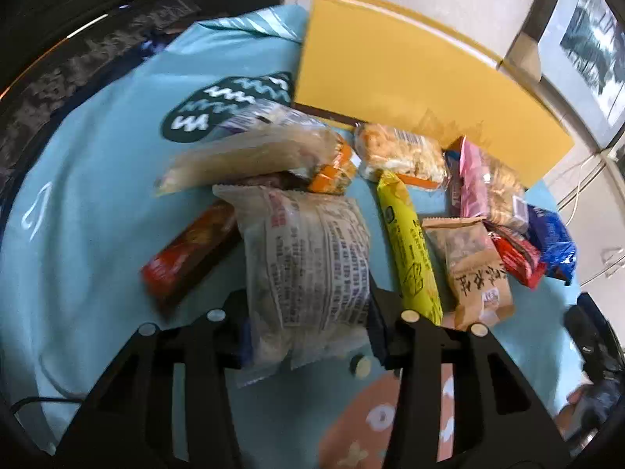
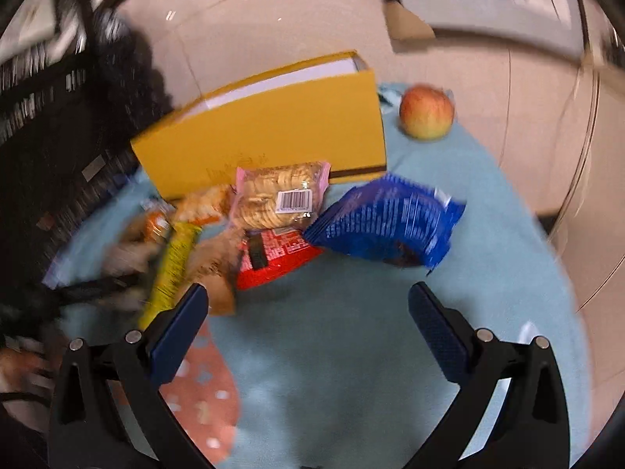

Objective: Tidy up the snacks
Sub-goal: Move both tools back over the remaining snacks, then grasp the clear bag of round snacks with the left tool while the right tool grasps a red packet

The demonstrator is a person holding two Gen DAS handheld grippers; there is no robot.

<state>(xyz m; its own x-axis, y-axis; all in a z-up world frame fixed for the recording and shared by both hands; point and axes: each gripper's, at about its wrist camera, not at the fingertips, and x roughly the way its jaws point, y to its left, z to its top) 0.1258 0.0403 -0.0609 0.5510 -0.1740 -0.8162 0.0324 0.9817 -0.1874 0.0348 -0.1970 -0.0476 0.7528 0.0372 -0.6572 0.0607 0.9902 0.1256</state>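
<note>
My left gripper [image 1: 308,301] is shut on a clear snack packet with printed text [image 1: 312,258], with a pad pressed against each of its sides. Behind it lie a long pale packet [image 1: 250,156], a red-brown bar [image 1: 187,250], a yellow stick packet [image 1: 410,250] and a brown paper packet [image 1: 476,269]. My right gripper [image 2: 308,293] is open over bare cloth with nothing between its fingers. Just beyond it lie a blue packet [image 2: 390,222], a red packet [image 2: 277,258] and a pink packet of round biscuits [image 2: 277,191].
An open yellow box [image 2: 265,133] stands behind the snack pile on the light blue cloth [image 2: 468,273]. An apple [image 2: 427,111] sits to the right of the box. Dark furniture borders the left side, and the table's edge curves round on the right.
</note>
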